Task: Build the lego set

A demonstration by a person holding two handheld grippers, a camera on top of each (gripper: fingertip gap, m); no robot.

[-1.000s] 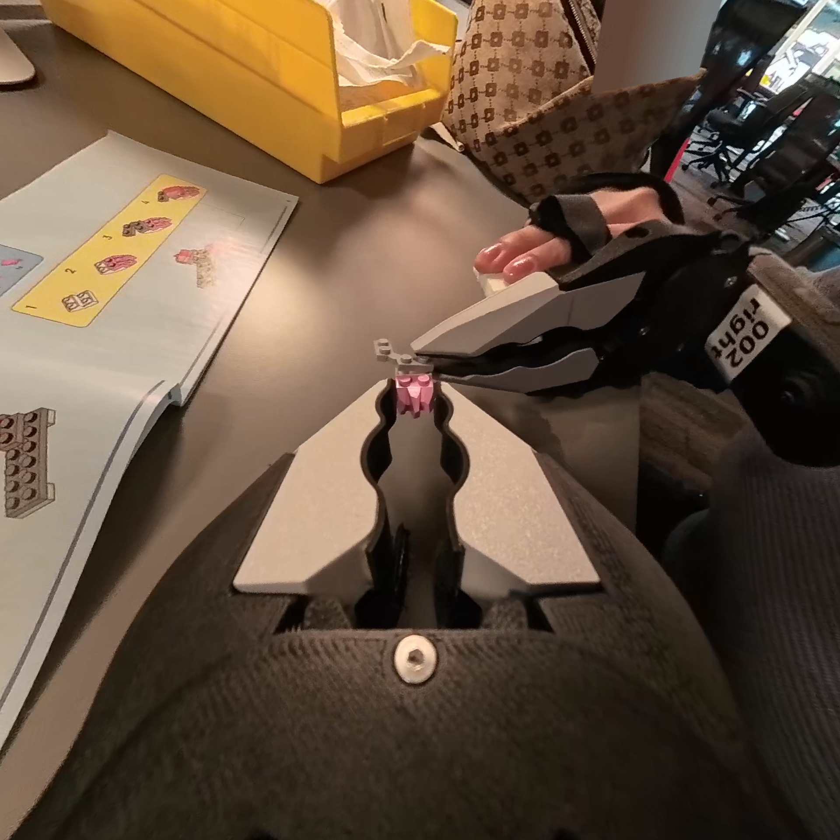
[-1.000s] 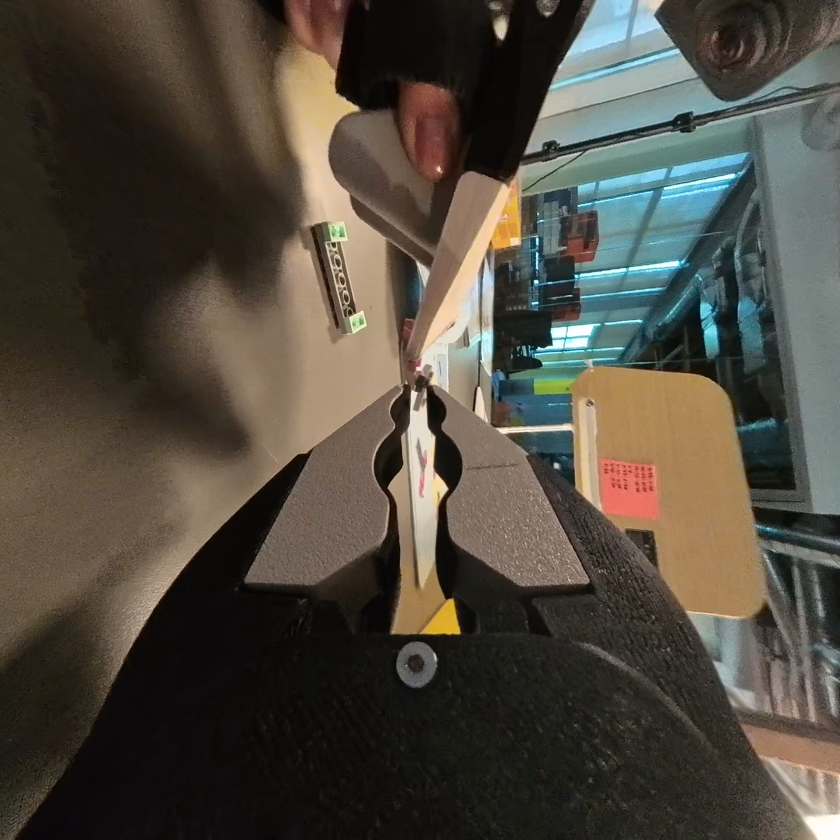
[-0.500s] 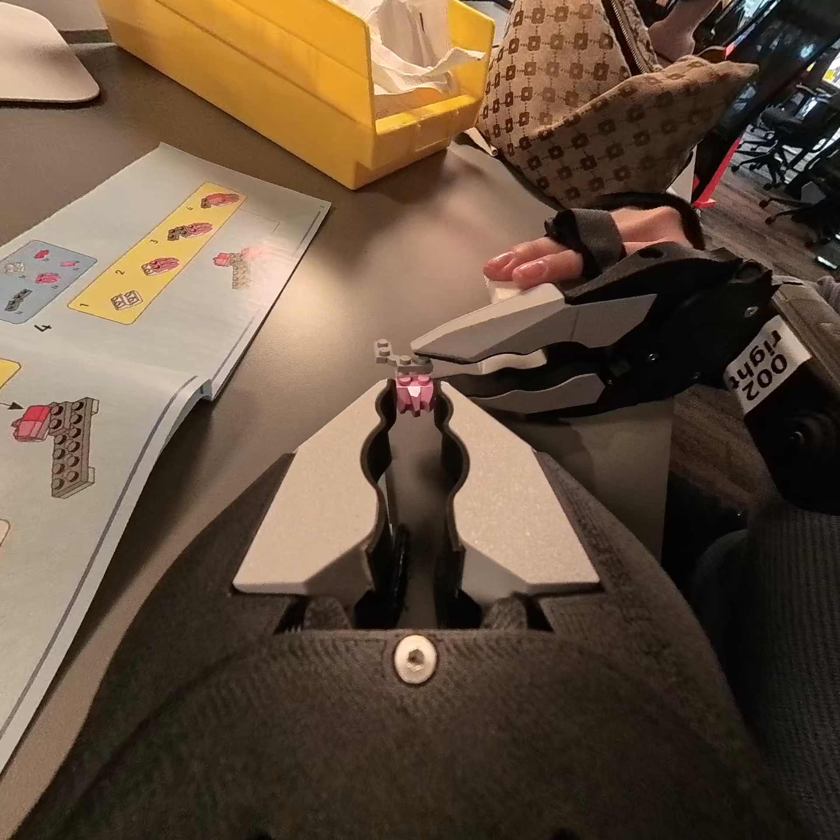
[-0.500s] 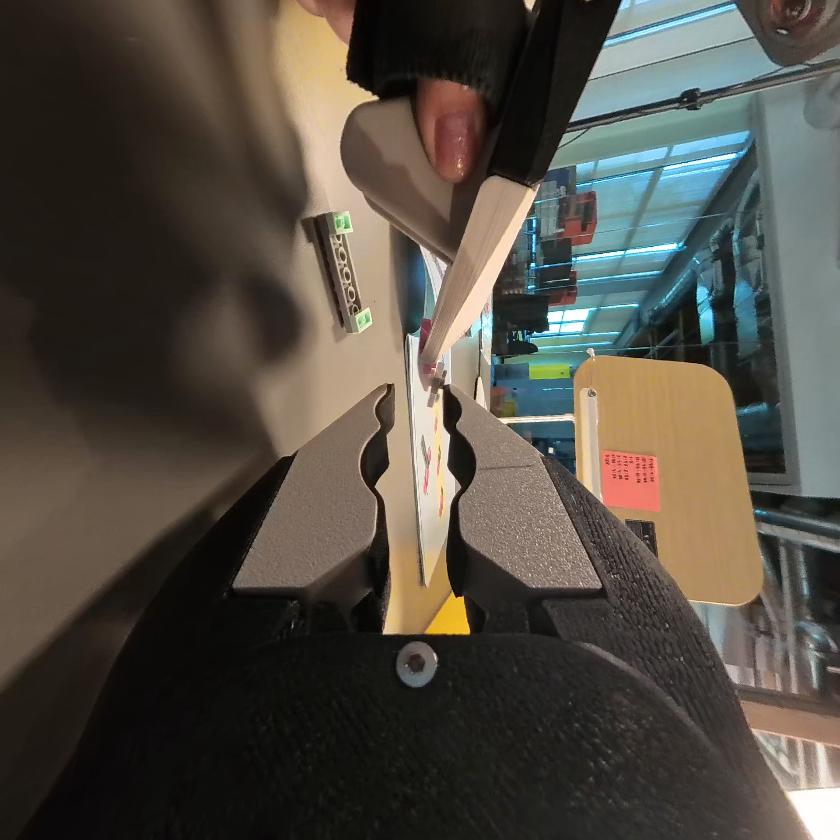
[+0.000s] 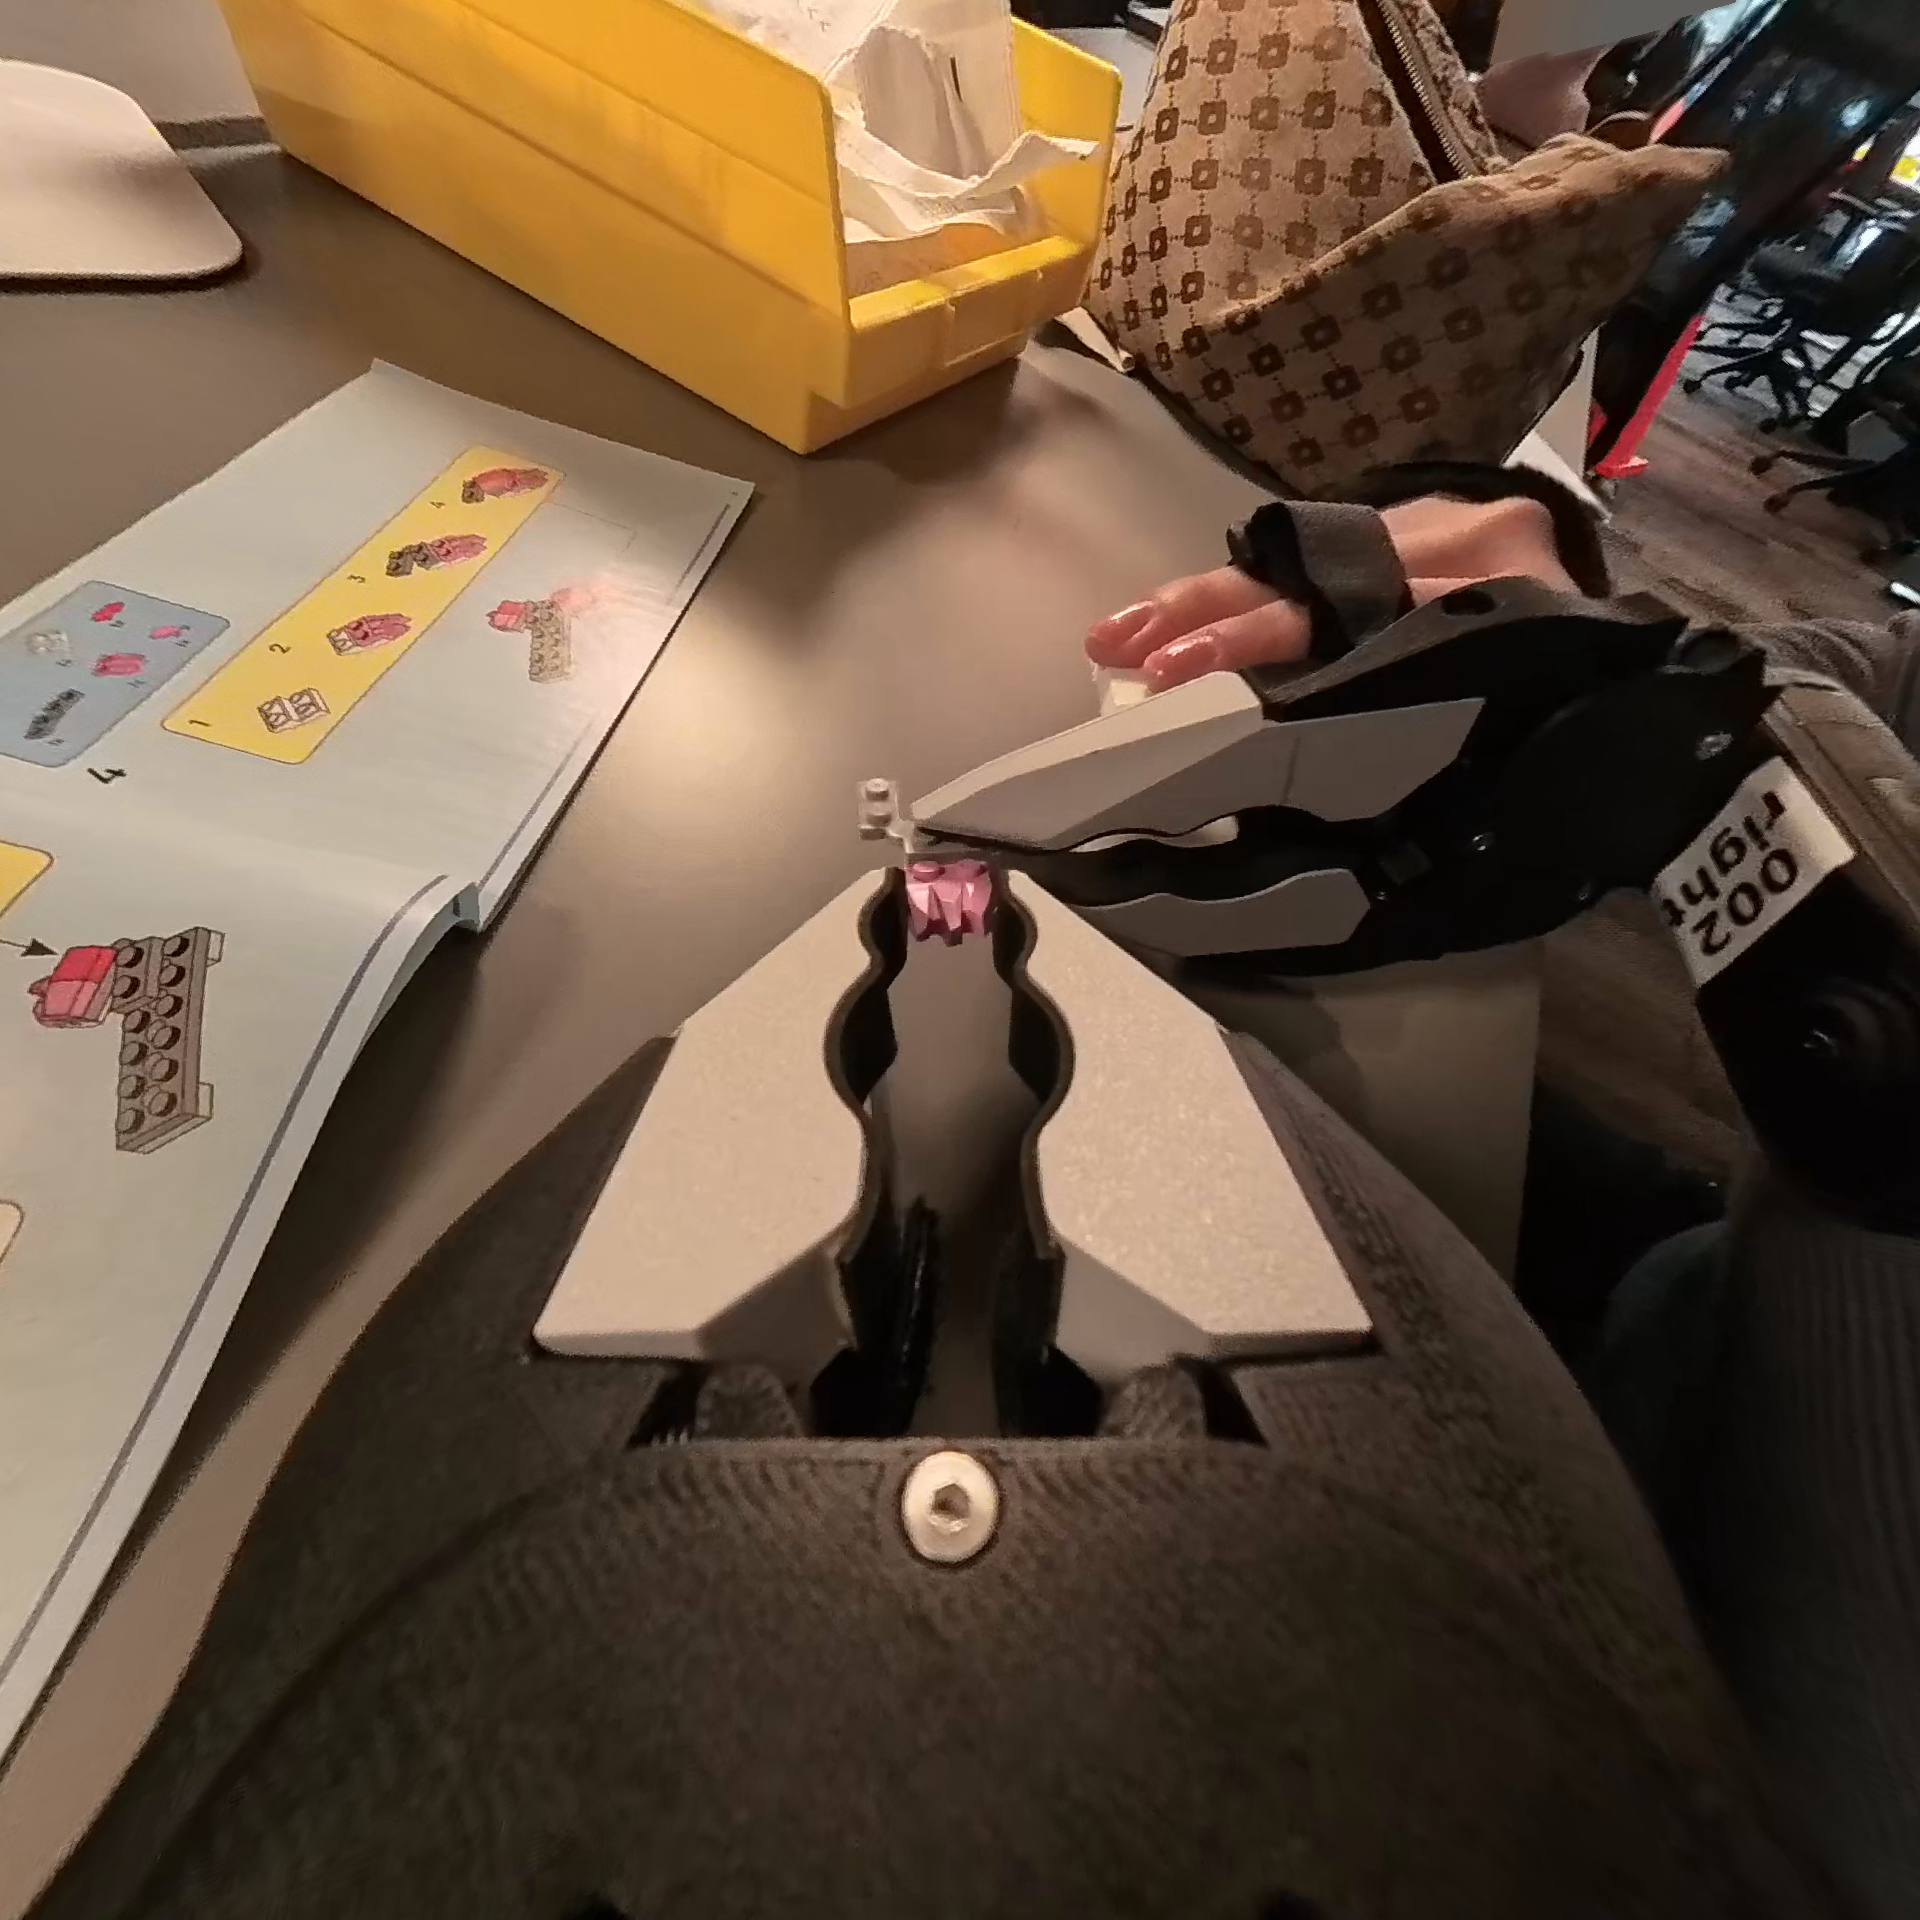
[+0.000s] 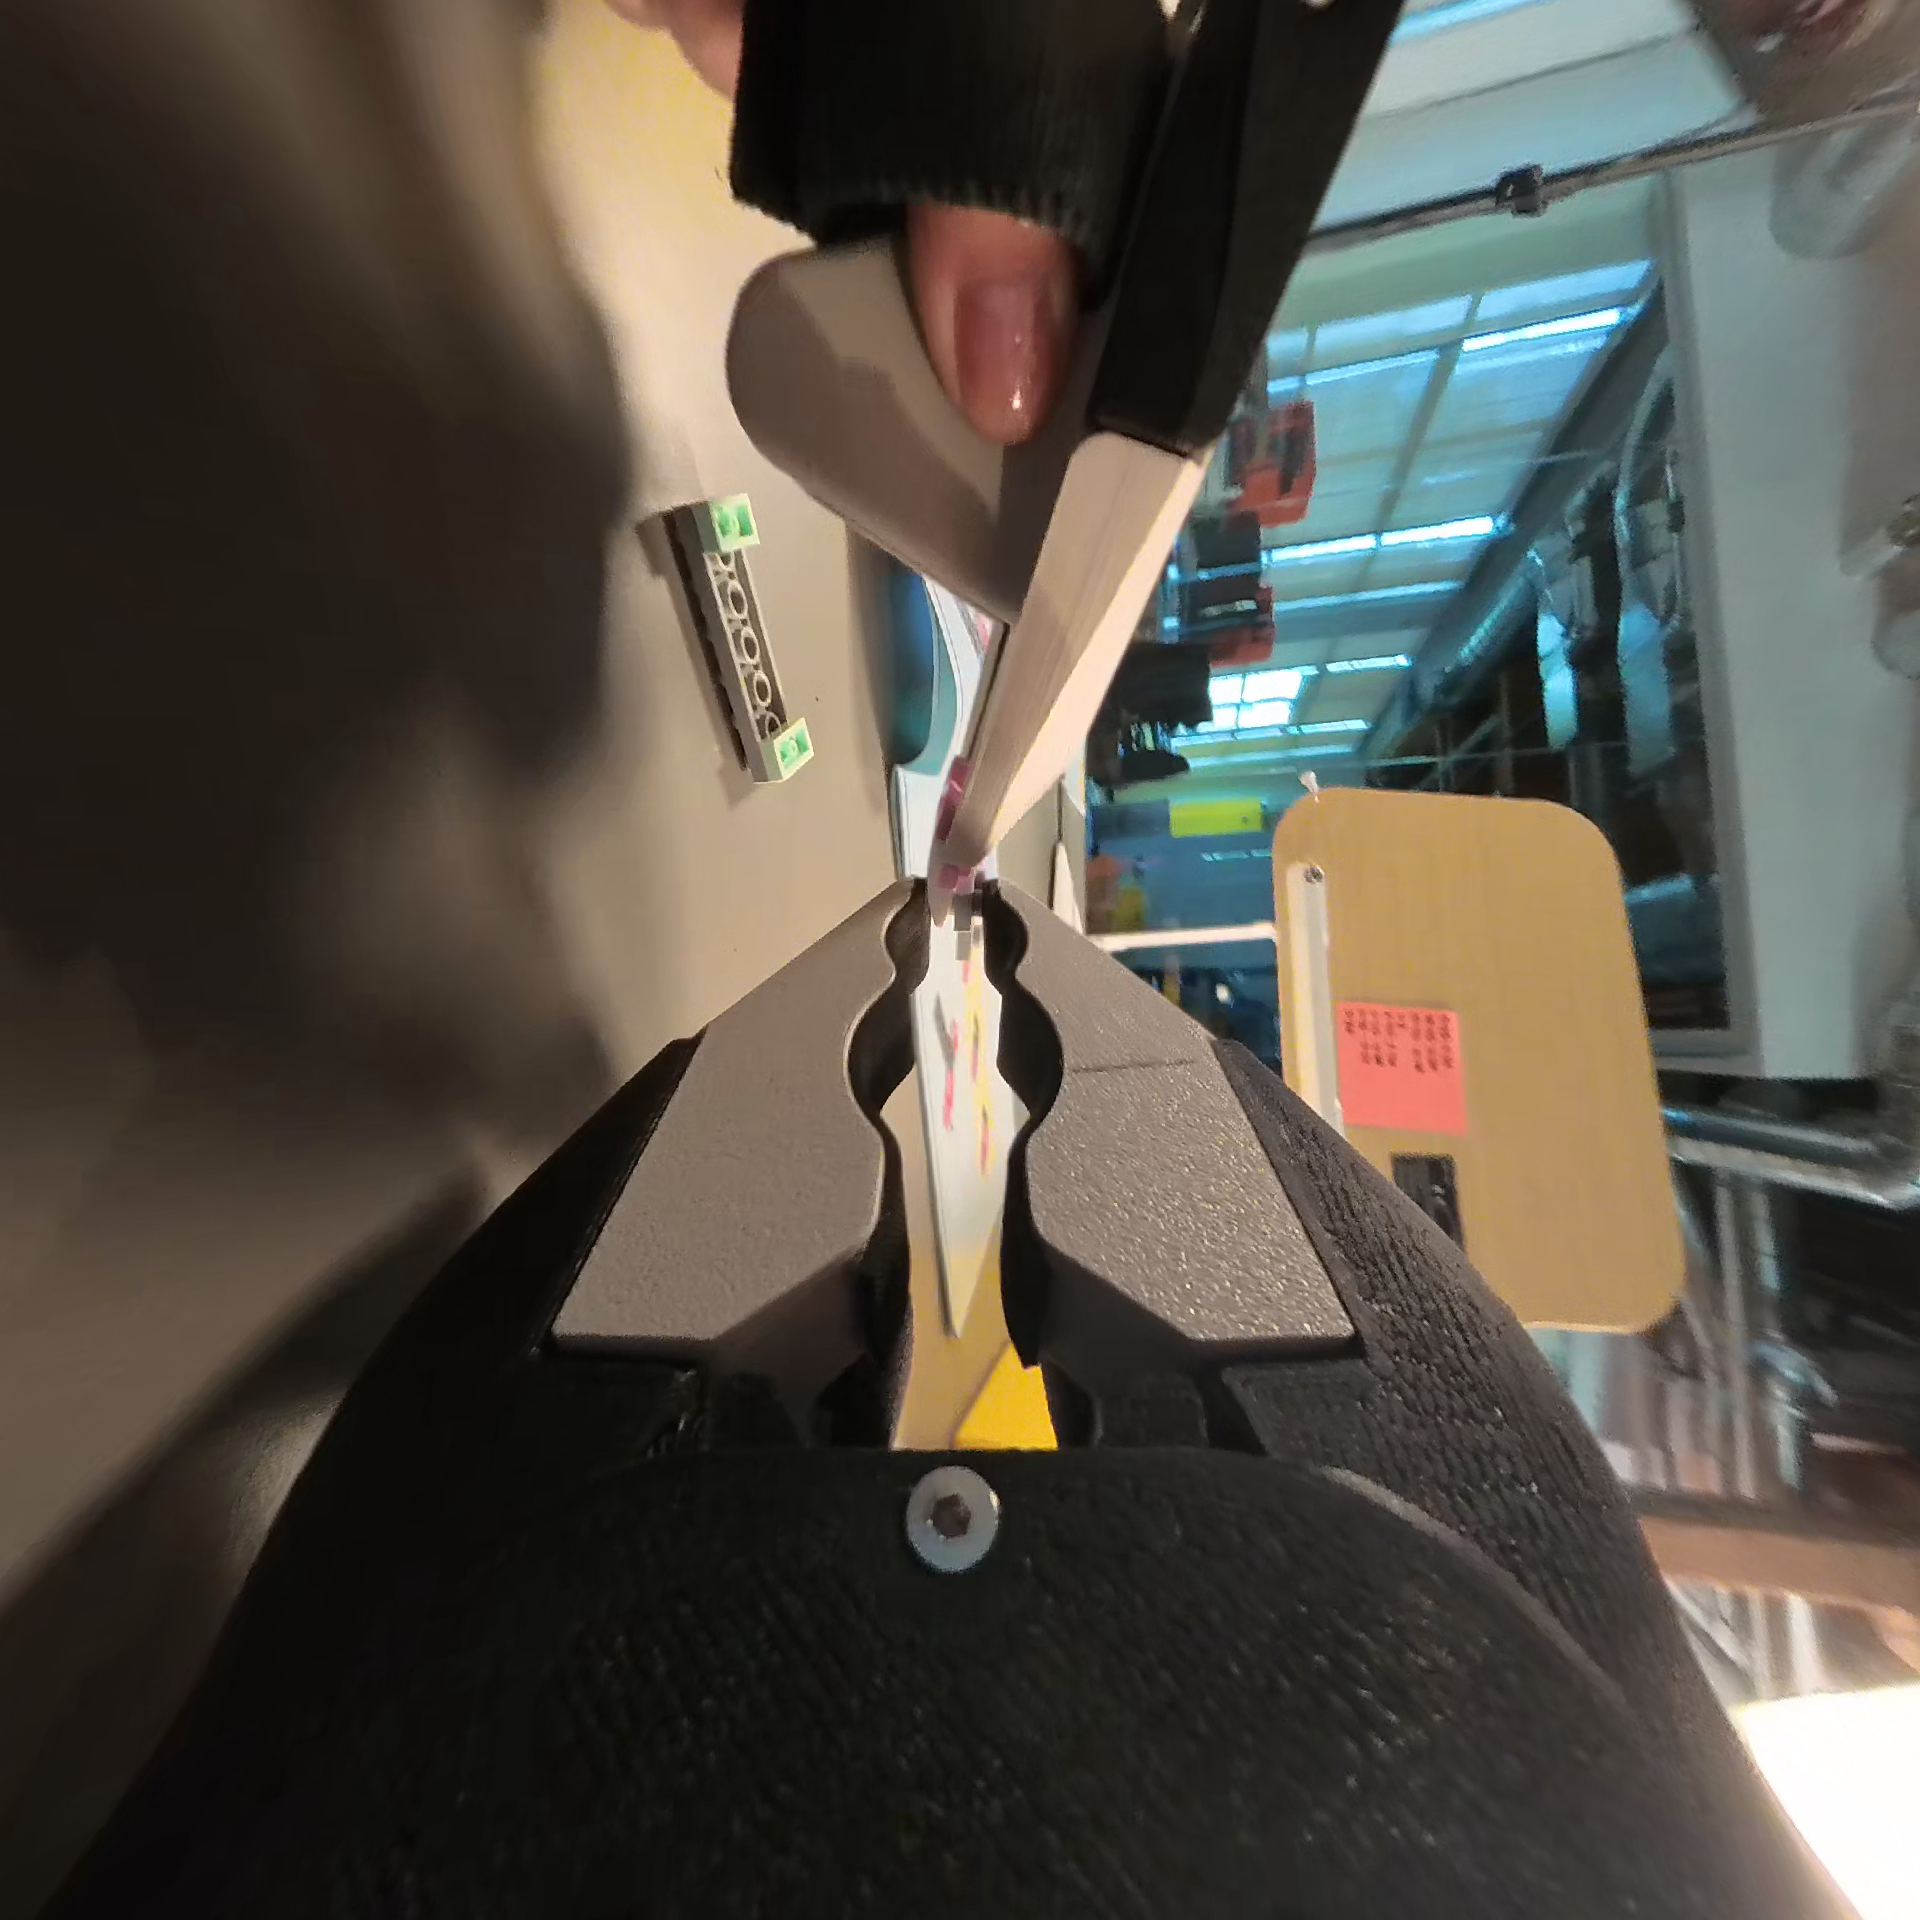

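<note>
My left gripper (image 5: 948, 883) is shut on a small pink brick (image 5: 951, 906), held at its fingertips above the dark table (image 5: 790, 644). My right gripper (image 5: 925, 826) comes in from the right, with its fingertips closed on a small grey plate piece (image 5: 881, 812). That piece sits right on top of the pink brick. In the right wrist view my right gripper (image 6: 958, 896) has the grey piece (image 6: 966, 923) between its tips. The pink brick (image 6: 951, 881) touches it there. The left gripper's fingers (image 6: 1081, 644) reach down to the brick.
An open instruction booklet (image 5: 312, 675) lies at left. A yellow bin (image 5: 623, 187) with white wrapping stands at the back, beside a patterned brown bag (image 5: 1299, 260). A long grey plate with green end bricks (image 6: 738, 634) lies on the table. A person's hand (image 5: 1195, 634) grips the right gripper. The tips of both grippers are at nearly the same place.
The right gripper's jaws opened around the grey piece half a second ago and have closed on it again. The left gripper kept its hold on the pink brick.
</note>
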